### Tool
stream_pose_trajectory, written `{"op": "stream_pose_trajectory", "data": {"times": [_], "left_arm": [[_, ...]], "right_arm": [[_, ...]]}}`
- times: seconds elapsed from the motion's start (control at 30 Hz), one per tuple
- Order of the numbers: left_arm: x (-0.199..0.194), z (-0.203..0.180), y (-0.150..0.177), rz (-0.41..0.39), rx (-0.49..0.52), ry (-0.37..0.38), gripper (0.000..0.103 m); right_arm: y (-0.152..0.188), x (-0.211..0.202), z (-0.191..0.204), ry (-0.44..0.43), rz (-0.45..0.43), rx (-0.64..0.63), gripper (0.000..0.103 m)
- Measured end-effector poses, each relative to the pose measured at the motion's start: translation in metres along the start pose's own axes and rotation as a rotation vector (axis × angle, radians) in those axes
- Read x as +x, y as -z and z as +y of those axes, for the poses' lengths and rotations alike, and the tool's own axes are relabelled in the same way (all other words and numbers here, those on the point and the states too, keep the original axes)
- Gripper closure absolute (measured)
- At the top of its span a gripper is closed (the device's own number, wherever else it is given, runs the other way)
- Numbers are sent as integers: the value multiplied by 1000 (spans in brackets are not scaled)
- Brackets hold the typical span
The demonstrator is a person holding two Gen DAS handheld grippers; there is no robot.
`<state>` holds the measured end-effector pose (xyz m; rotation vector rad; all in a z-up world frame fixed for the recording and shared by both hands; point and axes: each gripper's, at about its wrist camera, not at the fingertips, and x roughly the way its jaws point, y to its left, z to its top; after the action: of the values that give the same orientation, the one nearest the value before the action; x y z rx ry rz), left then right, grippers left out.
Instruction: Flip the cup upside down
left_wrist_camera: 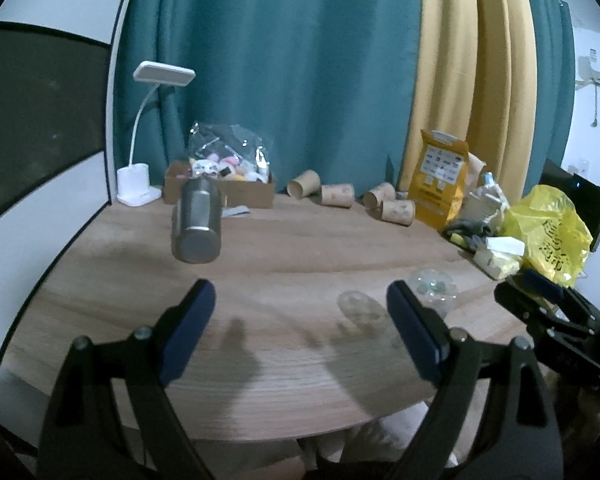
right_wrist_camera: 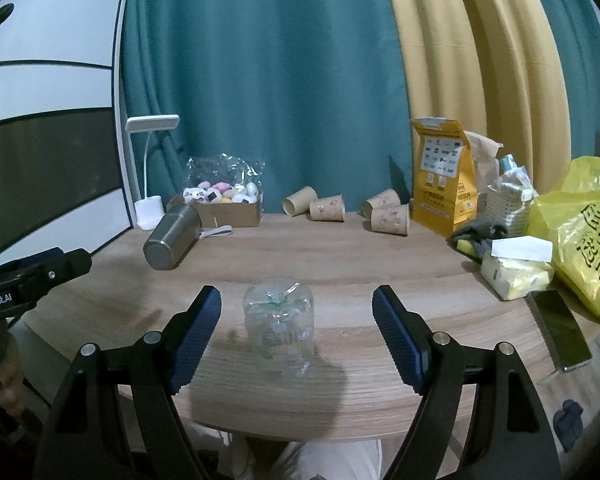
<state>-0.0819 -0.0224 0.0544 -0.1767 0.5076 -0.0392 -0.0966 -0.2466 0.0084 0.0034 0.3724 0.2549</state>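
**Grippers open, cup standing base-up between the right fingers**

Right gripper (right_wrist_camera: 296, 322) is spread wide and holds nothing. I keep it level with the table (right_wrist_camera: 380, 264), its blue pads (right_wrist_camera: 198, 332) either side of the clear cup (right_wrist_camera: 279, 326) but well apart from the wall. The cup stands near the front edge. Its closed, moulded end appears to face up, with the wider end on the wood; I judge the flip to be done, or nearly so, though the clear plastic makes the rim hard to read.

Left gripper (left_wrist_camera: 300, 316) is also released and empty. I hold it to the left of the cup, pointed at bare wood, so that it does not crowd the right one. In the left view the cup (left_wrist_camera: 432, 286) shows only as a faint shape behind the right-hand finger.

Other items stay out of the working zone:
- A steel tumbler (right_wrist_camera: 172, 237) lies on its side at the left rear.
- Four paper cups (right_wrist_camera: 327, 208) lie tipped along the curtain.
- A phone (right_wrist_camera: 560, 332) lies flat at the right edge.

Risk, as I judge it: the cup is light and will slide or tip if a pad brushes it.
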Motion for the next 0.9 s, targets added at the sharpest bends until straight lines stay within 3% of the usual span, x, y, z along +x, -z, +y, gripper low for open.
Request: {"op": "stream_pose_trajectory", "data": {"times": [0.9], "left_arm": [[0, 1, 2, -2, -2, -14, 14]], "right_arm": [[5, 2, -1, -5, 14, 4, 22]]}}
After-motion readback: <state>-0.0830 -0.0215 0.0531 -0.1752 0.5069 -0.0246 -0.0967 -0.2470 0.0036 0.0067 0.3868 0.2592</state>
